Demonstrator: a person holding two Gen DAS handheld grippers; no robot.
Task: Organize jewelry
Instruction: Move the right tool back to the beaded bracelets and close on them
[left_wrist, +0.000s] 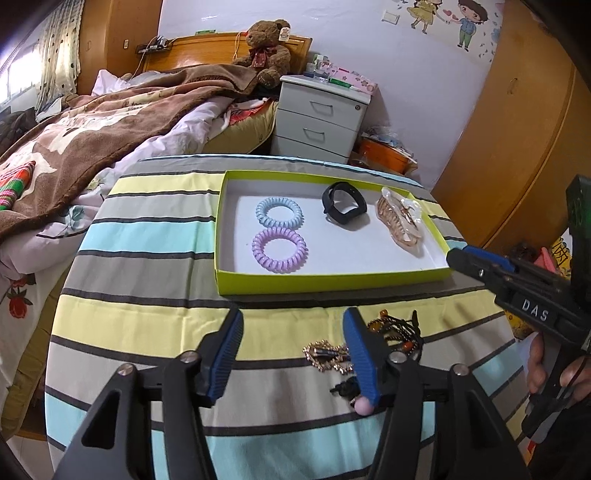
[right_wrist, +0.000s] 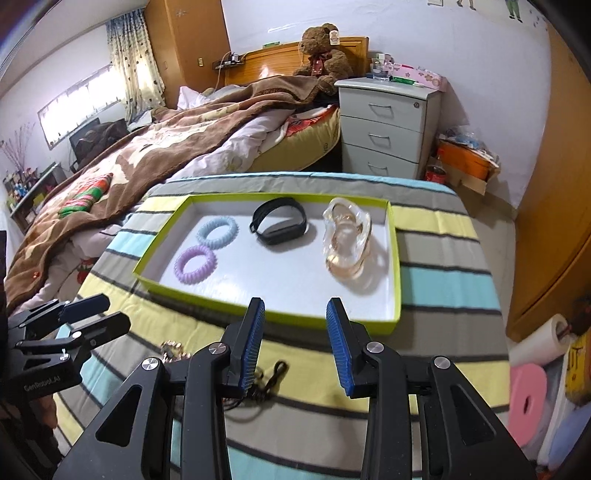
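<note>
A lime-green box lid (left_wrist: 332, 286) (right_wrist: 266, 312) lies on the striped table. In it are a blue coil hair tie (left_wrist: 279, 211) (right_wrist: 217, 229), a purple coil hair tie (left_wrist: 279, 249) (right_wrist: 195, 264), a black wristband (left_wrist: 344, 202) (right_wrist: 279, 220) and a clear amber hair claw (left_wrist: 399, 218) (right_wrist: 347, 242). My left gripper (left_wrist: 293, 354) is open and empty above the cloth. By its right finger lie a gold brooch (left_wrist: 327, 356) (right_wrist: 173, 349) and a dark beaded piece (left_wrist: 399, 332) (right_wrist: 266, 376). My right gripper (right_wrist: 295, 347) is open and empty just short of the box's near edge; it also shows in the left wrist view (left_wrist: 476, 264).
The table wears a striped cloth (left_wrist: 147, 258) (right_wrist: 443, 258). A bed with a brown blanket (left_wrist: 92, 140) lies to the left. A white drawer unit (left_wrist: 321, 118) (right_wrist: 388, 125) stands behind the table. A wooden wardrobe (right_wrist: 554, 184) stands on the right.
</note>
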